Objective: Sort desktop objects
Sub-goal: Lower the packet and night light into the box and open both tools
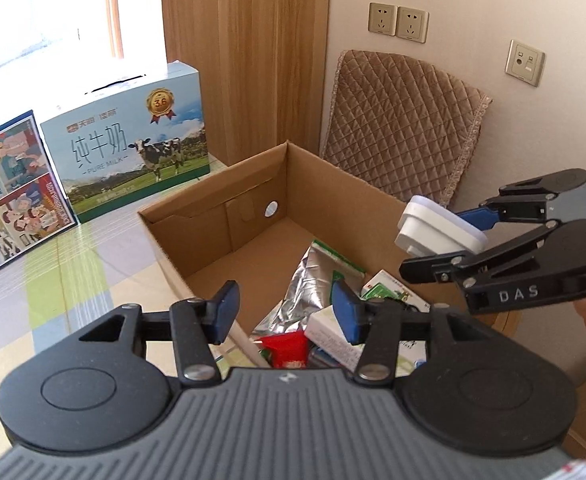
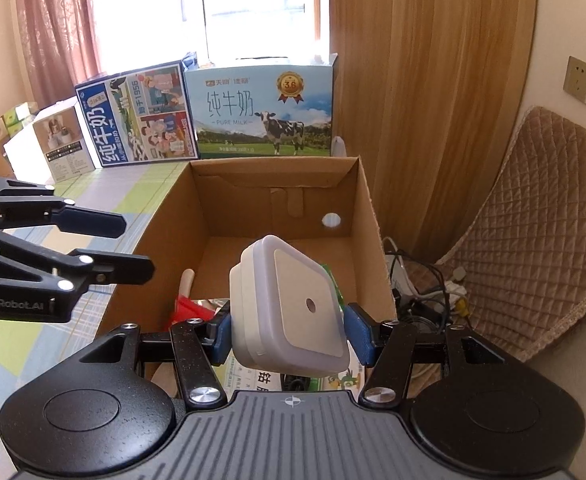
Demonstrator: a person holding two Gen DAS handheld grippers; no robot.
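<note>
Open left tongs [image 1: 283, 312] above cardboard box [image 1: 213, 216] of packets [image 1: 305, 280]

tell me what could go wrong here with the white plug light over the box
1. The right gripper pinches the plug light only at its lower sides, and it sits tilted; it might twist or slip out early.
2. Released from above the box, it could land hard on the foil bag and cartons inside.
3. The left gripper, open and empty, is over the same box; the two could bump.
</note>
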